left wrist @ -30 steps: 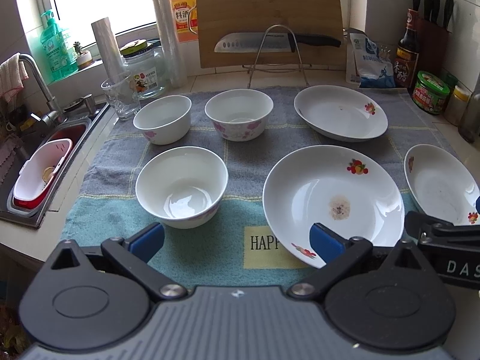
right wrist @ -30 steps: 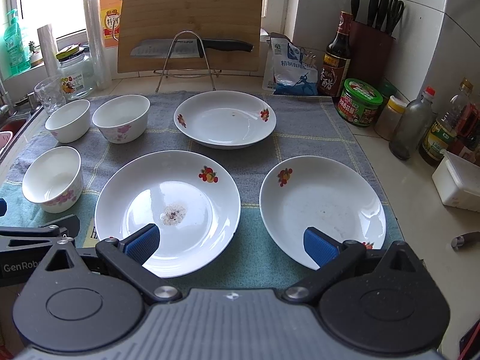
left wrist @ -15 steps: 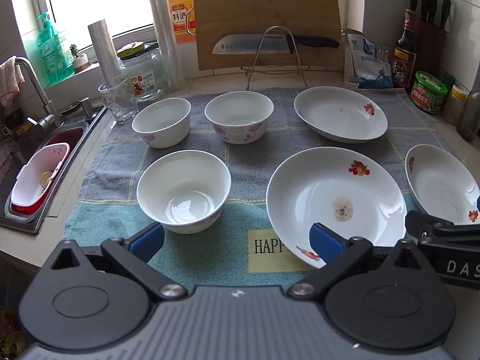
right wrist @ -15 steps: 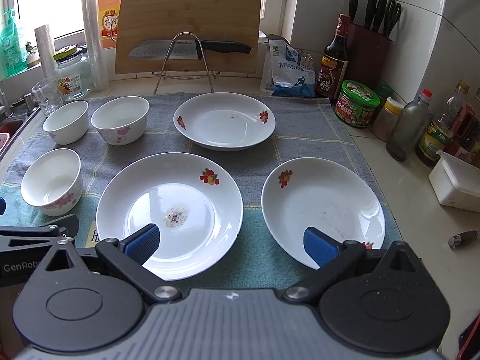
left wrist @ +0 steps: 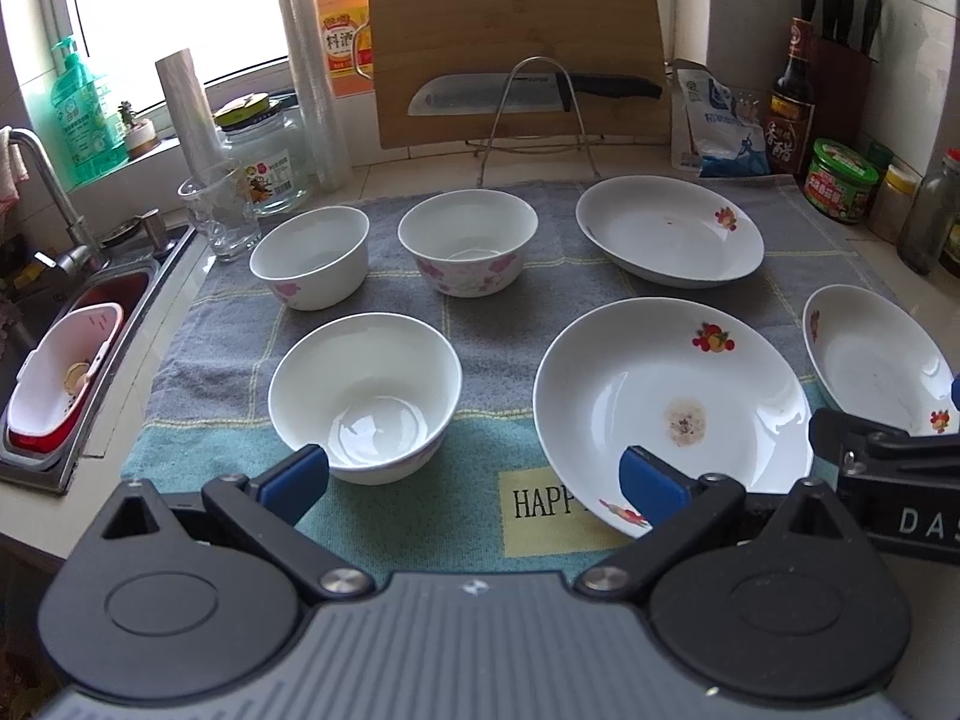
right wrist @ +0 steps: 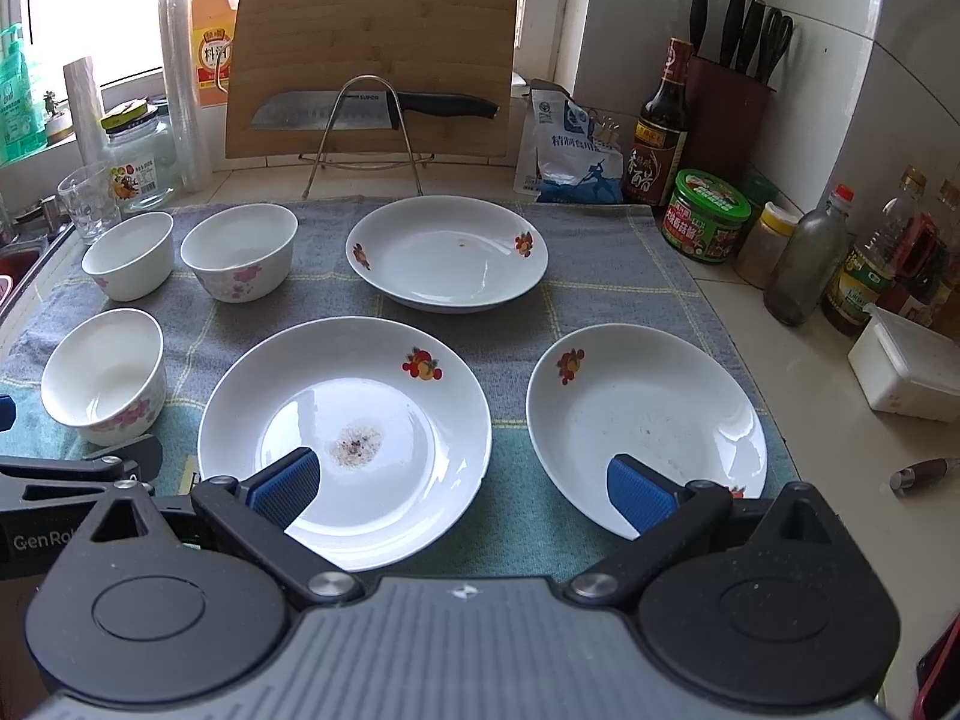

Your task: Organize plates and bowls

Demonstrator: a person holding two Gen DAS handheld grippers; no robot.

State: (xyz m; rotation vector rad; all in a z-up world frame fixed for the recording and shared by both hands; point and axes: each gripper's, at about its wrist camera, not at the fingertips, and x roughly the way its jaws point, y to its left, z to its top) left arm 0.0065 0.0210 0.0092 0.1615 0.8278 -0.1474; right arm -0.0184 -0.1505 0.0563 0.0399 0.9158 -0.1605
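Three white bowls stand on a grey-green towel [left wrist: 480, 336]: a near bowl [left wrist: 365, 396], a far left bowl [left wrist: 309, 256] and a flowered bowl [left wrist: 468, 251]. Three white plates lie to their right: a large stained plate [left wrist: 669, 414], a far plate [left wrist: 669, 230] and a right plate [right wrist: 645, 420]. My left gripper [left wrist: 474, 480] is open and empty, just in front of the near bowl and the large plate. My right gripper [right wrist: 461, 483] is open and empty, in front of the large plate [right wrist: 345, 432] and the right plate.
A sink [left wrist: 66, 372] with a red-and-white basket lies at the left. A cutting board and knife on a rack [left wrist: 522, 54], a glass [left wrist: 219, 219], a jar [left wrist: 267, 156], bottles and a knife block [right wrist: 729, 114] line the back. A white box [right wrist: 906, 369] sits at the right.
Both grippers have drifted slightly, so the dishes sit a little differently in each view. Nothing on the towel has moved. Both grippers remain open.
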